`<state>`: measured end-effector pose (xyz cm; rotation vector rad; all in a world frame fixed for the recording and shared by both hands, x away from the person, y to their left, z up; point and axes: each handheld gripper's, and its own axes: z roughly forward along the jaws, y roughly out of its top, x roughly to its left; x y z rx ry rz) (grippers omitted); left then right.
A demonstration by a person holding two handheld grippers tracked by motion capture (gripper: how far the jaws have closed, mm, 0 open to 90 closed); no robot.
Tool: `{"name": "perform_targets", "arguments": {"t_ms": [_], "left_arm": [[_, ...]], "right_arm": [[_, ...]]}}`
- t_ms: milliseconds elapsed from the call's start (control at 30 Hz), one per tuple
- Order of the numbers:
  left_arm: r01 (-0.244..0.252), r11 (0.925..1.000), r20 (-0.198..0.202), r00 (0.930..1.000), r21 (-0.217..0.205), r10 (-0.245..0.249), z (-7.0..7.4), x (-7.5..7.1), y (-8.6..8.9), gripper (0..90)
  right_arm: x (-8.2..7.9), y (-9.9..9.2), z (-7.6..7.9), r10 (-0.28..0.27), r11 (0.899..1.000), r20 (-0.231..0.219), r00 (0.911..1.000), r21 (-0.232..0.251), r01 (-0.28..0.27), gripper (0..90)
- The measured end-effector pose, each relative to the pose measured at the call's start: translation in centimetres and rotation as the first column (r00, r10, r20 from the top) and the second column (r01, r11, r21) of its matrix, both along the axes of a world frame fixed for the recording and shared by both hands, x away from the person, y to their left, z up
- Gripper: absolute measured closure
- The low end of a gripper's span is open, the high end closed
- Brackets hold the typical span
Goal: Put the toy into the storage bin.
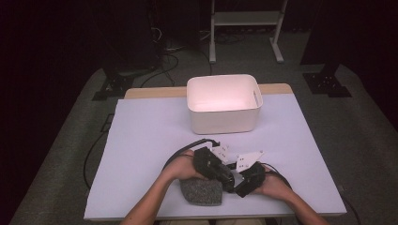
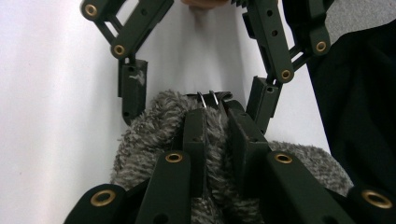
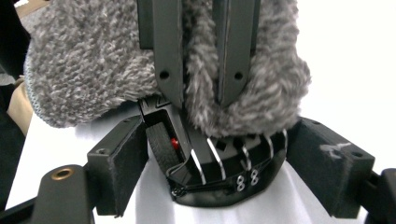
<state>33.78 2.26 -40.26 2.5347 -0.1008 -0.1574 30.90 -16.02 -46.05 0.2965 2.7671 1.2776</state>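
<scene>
Grey fuzzy pouch (image 1: 202,192) lies at the near edge of the counter (image 1: 141,154), a black toy car (image 3: 210,172) poking out of its mouth. My left fingers (image 2: 219,140) are narrow, pinching a fold of the pouch. My right fingers (image 3: 233,163) stand wide, either side of the car, not pressing it. White bin (image 1: 224,104) sits well apart, farther back.
</scene>
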Motion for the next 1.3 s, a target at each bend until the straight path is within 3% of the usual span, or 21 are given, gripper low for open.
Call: {"name": "perform_targets", "arguments": {"t_ms": [133,333,500,733,967,1300], "left_arm": [[-0.007,1.0000,0.005,1.0000,-0.001,0.007,0.1,0.1,0.1,77.5],[0.000,1.0000,0.004,1.0000,0.005,0.000,0.2,0.0,0.4,77.6],[-0.012,0.9992,0.026,0.9996,0.038,0.011,0.5,-0.4,1.4,77.5],[-0.066,0.9963,0.035,0.9973,0.056,0.064,0.5,-0.8,5.1,77.1],[-0.151,0.9884,0.018,0.9884,0.014,0.151,-0.1,-1.3,9.6,76.8],[-0.224,0.9746,0.011,0.9747,0.016,0.223,-0.6,-0.4,11.8,76.9]], "right_arm": [[0.4,0.4,0.3,0.019,1.000,-0.010,0.9998,-0.012,-0.019,18.5],[0.5,0.2,0.0,0.009,1.000,-0.016,0.9998,0.012,-0.008,20.3],[0.3,0.3,0.1,-0.005,1.000,-0.021,0.9998,0.006,0.006,20.5],[0.1,0.3,0.1,-0.010,1.000,-0.014,0.9998,-0.005,0.010,20.8],[0.0,0.2,0.1,-0.018,1.000,-0.013,0.9997,-0.006,0.018,21.0],[-0.3,0.2,0.1,-0.033,0.999,-0.014,0.9994,-0.005,0.033,21.0]]}}
